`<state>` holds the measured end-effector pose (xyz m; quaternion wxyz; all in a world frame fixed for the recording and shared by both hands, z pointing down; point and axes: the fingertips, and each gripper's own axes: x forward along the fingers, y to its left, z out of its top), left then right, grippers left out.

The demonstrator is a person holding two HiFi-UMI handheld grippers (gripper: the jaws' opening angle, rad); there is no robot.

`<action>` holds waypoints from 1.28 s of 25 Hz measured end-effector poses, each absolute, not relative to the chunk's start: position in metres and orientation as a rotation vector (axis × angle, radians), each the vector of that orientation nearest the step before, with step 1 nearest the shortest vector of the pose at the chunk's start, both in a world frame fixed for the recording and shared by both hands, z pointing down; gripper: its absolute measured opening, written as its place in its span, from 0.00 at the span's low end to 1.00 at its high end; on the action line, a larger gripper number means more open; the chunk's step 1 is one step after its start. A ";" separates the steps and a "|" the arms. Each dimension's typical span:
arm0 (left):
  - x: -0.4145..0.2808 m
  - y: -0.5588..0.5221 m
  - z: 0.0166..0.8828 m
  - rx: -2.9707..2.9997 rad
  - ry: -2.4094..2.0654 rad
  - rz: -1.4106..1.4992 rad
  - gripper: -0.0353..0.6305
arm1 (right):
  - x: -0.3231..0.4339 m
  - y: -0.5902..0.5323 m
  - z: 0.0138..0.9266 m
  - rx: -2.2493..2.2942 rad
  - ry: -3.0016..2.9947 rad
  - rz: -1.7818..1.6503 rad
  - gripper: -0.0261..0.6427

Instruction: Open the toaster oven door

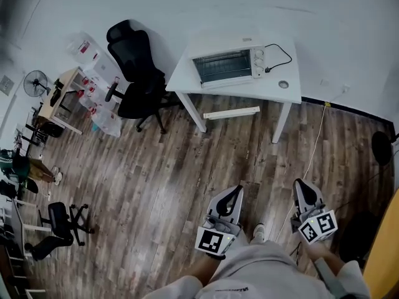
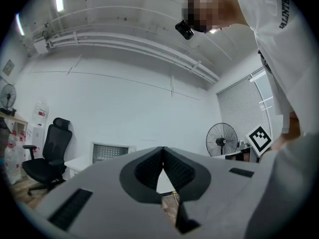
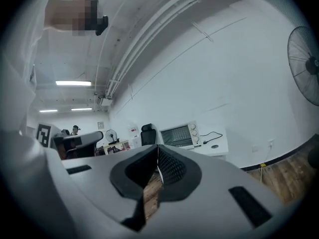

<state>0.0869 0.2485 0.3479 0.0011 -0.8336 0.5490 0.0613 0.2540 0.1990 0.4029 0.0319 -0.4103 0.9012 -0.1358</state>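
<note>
A white toaster oven (image 1: 228, 65) stands on a white table (image 1: 293, 95) at the far wall, its glass door closed and its knobs on the right side. The same oven (image 3: 181, 134) shows far ahead in the right gripper view, and the oven (image 2: 110, 152) is also distant in the left gripper view. Both grippers hang low in front of the person, well short of the table, over wood floor. My left gripper (image 1: 233, 195) is shut with nothing in it, its jaw tips meeting (image 2: 162, 148). My right gripper (image 1: 302, 185) is shut and empty too (image 3: 158, 147).
A black office chair (image 1: 138, 73) stands left of the table. A white strip (image 1: 231, 113) lies under the table, and a cable (image 1: 313, 151) runs down the floor at the right. Shelves with bottles (image 1: 87, 83) and another chair (image 1: 59, 226) are at the left. A standing fan (image 2: 222, 139) is to the right.
</note>
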 end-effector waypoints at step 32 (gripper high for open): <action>0.052 0.317 0.323 -2.571 1.678 0.248 0.06 | 0.191 0.279 0.359 -1.107 2.890 -0.247 0.06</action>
